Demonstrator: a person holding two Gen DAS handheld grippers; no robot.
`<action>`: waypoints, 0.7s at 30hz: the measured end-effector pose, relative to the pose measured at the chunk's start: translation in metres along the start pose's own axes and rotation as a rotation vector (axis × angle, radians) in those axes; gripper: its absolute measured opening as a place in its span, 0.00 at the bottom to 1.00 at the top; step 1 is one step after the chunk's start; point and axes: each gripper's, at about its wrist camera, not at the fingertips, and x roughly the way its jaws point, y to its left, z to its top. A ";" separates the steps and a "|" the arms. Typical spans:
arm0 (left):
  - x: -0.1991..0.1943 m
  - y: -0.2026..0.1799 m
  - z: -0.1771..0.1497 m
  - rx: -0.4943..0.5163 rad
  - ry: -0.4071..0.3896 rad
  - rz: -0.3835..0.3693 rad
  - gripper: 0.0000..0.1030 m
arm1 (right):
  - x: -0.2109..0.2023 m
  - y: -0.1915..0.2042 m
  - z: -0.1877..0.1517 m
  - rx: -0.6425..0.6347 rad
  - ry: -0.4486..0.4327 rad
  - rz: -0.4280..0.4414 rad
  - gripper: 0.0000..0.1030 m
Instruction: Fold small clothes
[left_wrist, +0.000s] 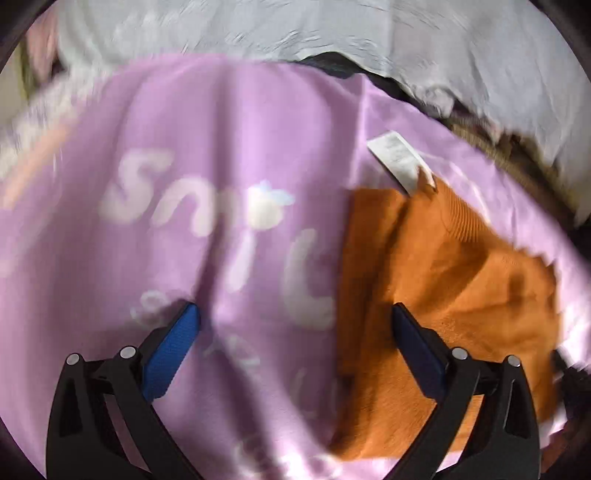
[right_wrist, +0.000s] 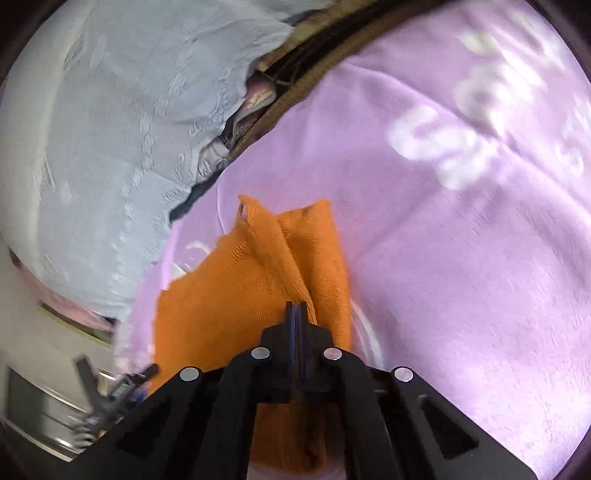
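Right wrist view is showing an orange knit garment (right_wrist: 255, 280) lying on a lilac cloth (right_wrist: 461, 258), its long axis running near to far, with a small loop at its far tip. The right gripper (right_wrist: 296, 314) is pinching a raised fold of the knit, fingers pressed together on it, pointing forward and down along the garment.

Left wrist view is showing the same knit (left_wrist: 443, 288) sitting at the right, a white tag (left_wrist: 400, 162) just beyond its far end; the tag's print is too blurred to read. White lettering (left_wrist: 199, 206) on the cloth is reading roughly "Sm…", the rest smeared.

The left gripper (left_wrist: 295, 317) is hovering over the cloth, fingers spread wide, the right finger (left_wrist: 417, 350) over the knit's near edge. A pale grey sheet (left_wrist: 332, 29) is lying at the far side.
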 end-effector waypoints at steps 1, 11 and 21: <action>-0.004 0.004 0.000 -0.023 -0.005 -0.007 0.96 | -0.008 0.002 -0.002 0.007 -0.012 -0.008 0.05; -0.017 -0.070 -0.063 0.293 -0.044 0.159 0.96 | 0.017 0.074 -0.076 -0.361 0.100 -0.034 0.41; -0.062 -0.062 -0.081 0.239 -0.175 0.120 0.96 | -0.025 0.088 -0.096 -0.476 -0.023 -0.071 0.62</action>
